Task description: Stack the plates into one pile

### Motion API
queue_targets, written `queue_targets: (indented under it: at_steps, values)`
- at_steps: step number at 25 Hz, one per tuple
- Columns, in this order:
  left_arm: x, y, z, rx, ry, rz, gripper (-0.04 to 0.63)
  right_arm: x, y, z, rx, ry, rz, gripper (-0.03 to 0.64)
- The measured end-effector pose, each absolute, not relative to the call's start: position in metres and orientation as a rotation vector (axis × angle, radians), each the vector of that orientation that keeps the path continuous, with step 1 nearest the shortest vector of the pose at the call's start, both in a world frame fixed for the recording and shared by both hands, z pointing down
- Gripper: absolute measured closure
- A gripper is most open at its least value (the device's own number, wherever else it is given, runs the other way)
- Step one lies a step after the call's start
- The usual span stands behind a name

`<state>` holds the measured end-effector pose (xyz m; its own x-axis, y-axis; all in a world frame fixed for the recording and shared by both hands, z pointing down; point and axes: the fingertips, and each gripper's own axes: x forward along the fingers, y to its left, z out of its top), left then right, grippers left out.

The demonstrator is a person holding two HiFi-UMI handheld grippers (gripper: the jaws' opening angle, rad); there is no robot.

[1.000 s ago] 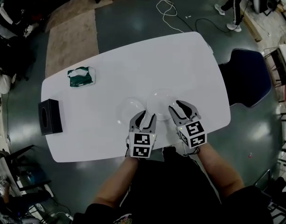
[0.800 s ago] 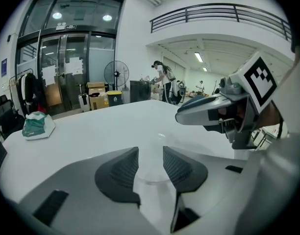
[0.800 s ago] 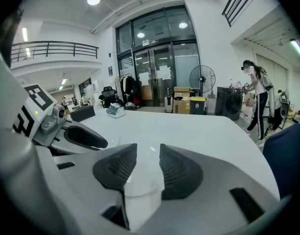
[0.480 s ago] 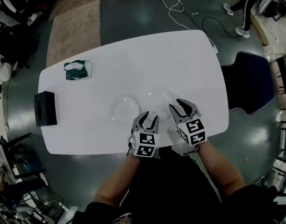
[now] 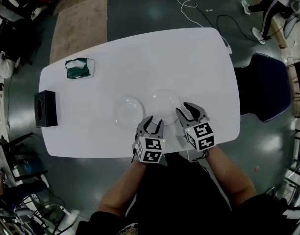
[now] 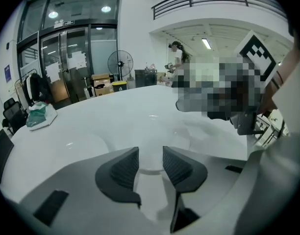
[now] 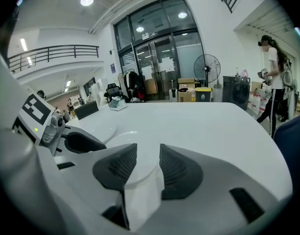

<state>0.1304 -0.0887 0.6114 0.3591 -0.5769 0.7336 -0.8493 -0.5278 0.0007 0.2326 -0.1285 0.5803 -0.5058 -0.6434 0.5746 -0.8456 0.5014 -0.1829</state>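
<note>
White round plate beside second white round plate on white oval table (unstacked). Left gripper, right gripper at plates' near rims: jaws parted, empty.

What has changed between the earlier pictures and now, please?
The left claw and right claw have sunk slightly towards the near rims of the left plate and right plate. Both claws stay open and empty; the plates stay side by side, unstacked.

Person cut off at top edge; smaller plate outline faint against table.
</note>
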Motion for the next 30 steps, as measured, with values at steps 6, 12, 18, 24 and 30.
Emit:
queue_targets:
  at_steps: [6,12,18,24,30]
  values:
    - [0.133,-0.087,0.612,2.239,-1.279,0.978,0.448,0.238,-0.128,0.59,1.22,-2.305,0.686,0.451]
    - [0.132,-0.087,0.615,2.23,-1.285,0.965,0.448,0.238,-0.128,0.598,1.21,-2.301,0.779,0.44]
    - [0.132,-0.086,0.615,2.229,-1.286,0.946,0.448,0.236,-0.128,0.603,1.196,-2.296,0.881,0.433]
    - [0.13,-0.086,0.617,2.23,-1.291,0.927,0.448,0.232,-0.133,0.606,1.174,-2.296,0.915,0.433]
    - [0.13,-0.085,0.618,2.232,-1.291,0.909,0.448,0.223,-0.133,0.61,1.121,-2.289,0.962,0.434]
